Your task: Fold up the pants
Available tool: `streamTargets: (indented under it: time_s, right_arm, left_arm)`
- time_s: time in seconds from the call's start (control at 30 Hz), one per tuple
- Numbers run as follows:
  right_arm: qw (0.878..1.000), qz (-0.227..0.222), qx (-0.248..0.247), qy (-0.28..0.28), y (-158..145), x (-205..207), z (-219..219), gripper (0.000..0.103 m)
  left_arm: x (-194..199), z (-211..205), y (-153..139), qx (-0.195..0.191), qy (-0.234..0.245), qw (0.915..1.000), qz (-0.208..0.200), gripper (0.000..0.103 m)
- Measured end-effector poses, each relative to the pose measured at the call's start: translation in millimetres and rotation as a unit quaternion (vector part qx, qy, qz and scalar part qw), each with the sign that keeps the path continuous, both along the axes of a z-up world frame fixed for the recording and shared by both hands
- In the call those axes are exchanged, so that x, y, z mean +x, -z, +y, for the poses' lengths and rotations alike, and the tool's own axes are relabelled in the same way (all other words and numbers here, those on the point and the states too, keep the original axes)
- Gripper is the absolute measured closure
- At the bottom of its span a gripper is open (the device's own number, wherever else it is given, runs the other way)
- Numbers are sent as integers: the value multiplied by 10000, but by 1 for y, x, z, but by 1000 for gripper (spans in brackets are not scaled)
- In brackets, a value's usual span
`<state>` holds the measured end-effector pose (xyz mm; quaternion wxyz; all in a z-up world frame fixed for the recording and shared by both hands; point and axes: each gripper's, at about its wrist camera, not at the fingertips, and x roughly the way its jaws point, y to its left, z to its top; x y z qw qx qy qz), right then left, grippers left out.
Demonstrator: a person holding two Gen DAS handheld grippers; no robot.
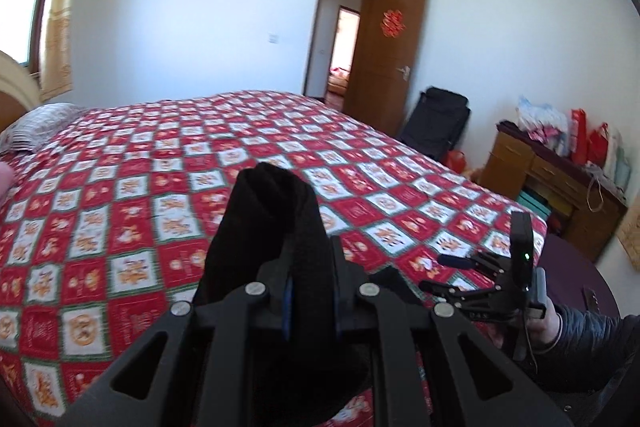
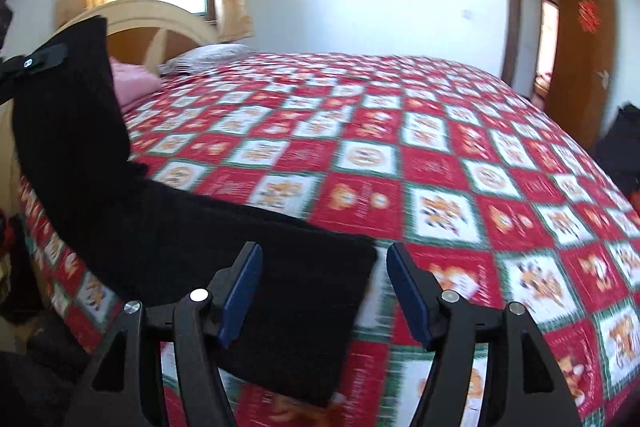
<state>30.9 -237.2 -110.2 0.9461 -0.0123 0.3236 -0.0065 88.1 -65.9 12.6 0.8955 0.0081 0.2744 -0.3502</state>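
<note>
With my left gripper (image 1: 310, 307) clamped on the lifted end of the black knit pants (image 2: 160, 211) at ten o'clock, my right gripper (image 2: 324, 291), open and empty, should pin the end lying on the red-and-white checked quilt (image 2: 440, 163).

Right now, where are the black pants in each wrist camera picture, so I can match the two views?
Left wrist view: the pants stand up at bottom centre, clamped in the left gripper.
Right wrist view: the pants run from upper left, where the left gripper holds them, down to bottom centre on the bedspread.
Shared landmark: the wooden door with the red decoration.
</note>
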Motion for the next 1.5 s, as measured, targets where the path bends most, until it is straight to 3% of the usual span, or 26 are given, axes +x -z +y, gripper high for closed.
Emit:
streamTargets:
  time_s: [0.13,0.33,0.47,0.6,0.63,0.7,0.73,0.8,0.87,1.03,1.17,1.27,1.33,1.37,1.43,1.5]
  right_arm:
    - [9974,48,363,626,6,-2,-48,36]
    - [9928,-22,691,978,6,-4,-79,36]
    - [9927,0,787,910,10,-4,-80,35]
    - [9936,133,801,784,19,0,-76,35]
    - [9934,157,833,778,21,0,-76,35]
    - [9925,144,908,809,22,-2,-79,35]
    - [9925,144,908,809,22,-2,-79,35]
    - [9912,106,1062,782,20,-3,-80,35]
    - [9891,75,1320,650,17,-4,-79,35]
    - [9824,172,1854,-168,13,-4,-46,31]
    - [9824,284,1709,-696,15,-1,-10,31]
    - [9746,469,1932,-1033,16,0,12,31]
    - [9759,679,1778,-1068,20,-1,25,31]
    - [9759,679,1778,-1068,20,-1,25,33]
    - [9741,940,1715,-1137,28,2,34,47]
    - [9717,1226,1622,-1203,40,6,42,73]
  left_arm:
    - [1,-54,19,388,427,9982,144,89]
    - [-1,-119,64,972,823,9910,417,89]
    - [-3,-151,92,1258,941,9866,430,89]
    - [-17,-168,103,1287,1091,9844,504,89]
    - [-22,-167,100,1244,1161,9842,480,88]
    - [-39,-156,90,1301,1184,9843,152,72]
    - [-44,-147,84,1355,1054,9851,-79,65]
    - [-47,-125,74,1273,727,9885,-359,35]
    - [-43,-94,66,1064,262,9929,-462,27]
    - [-19,-30,74,918,-812,9920,-319,26]
    - [-1,9,97,697,-1481,9864,130,26]
    - [4,20,110,574,-1690,9832,369,26]
    - [2,23,113,568,-1732,9826,369,26]
    - [2,23,114,568,-1735,9825,364,26]
    - [0,21,116,591,-1724,9826,362,26]
    - [1,19,118,602,-1698,9829,379,26]
